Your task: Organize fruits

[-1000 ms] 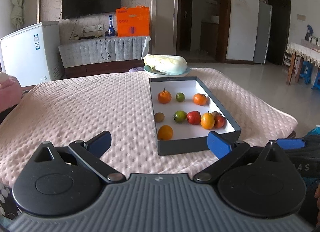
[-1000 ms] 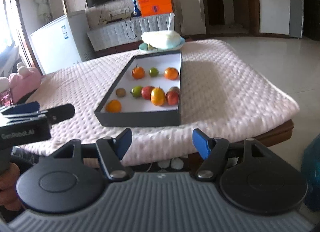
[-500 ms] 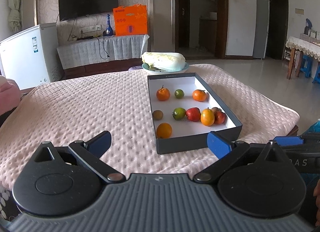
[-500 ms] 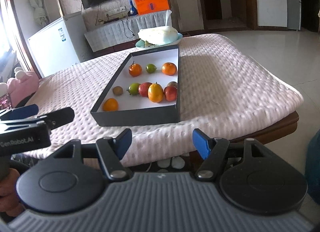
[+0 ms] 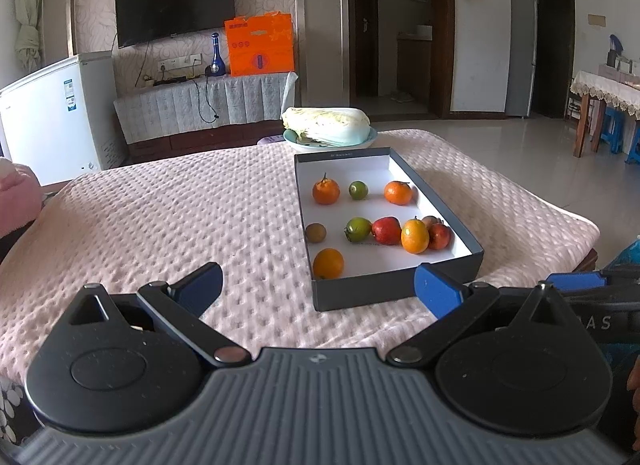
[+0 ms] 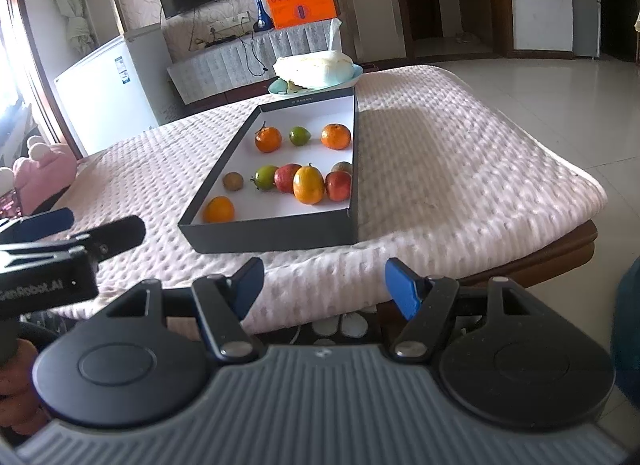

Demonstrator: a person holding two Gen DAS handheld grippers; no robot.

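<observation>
While both hand-held grippers (image 5: 318, 285) (image 6: 324, 283) gape empty, box (image 5: 400, 289) holds fruits (image 5: 415, 235) — oranges, apples, limes.

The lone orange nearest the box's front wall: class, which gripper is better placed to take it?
Probably left. The orange sits between the left gripper's open fingers, straight ahead; from the right gripper, also open, it lies off to the left.

It was a home living room: a wall-mounted television (image 5: 175, 1) hung above a cloth-draped cabinet (image 5: 204, 103), a white chest freezer (image 5: 56, 113) stood beside it, and a lace-covered dining table (image 5: 606, 89) with blue stools (image 5: 610, 133) sat on the tiled floor (image 5: 500, 153).
</observation>
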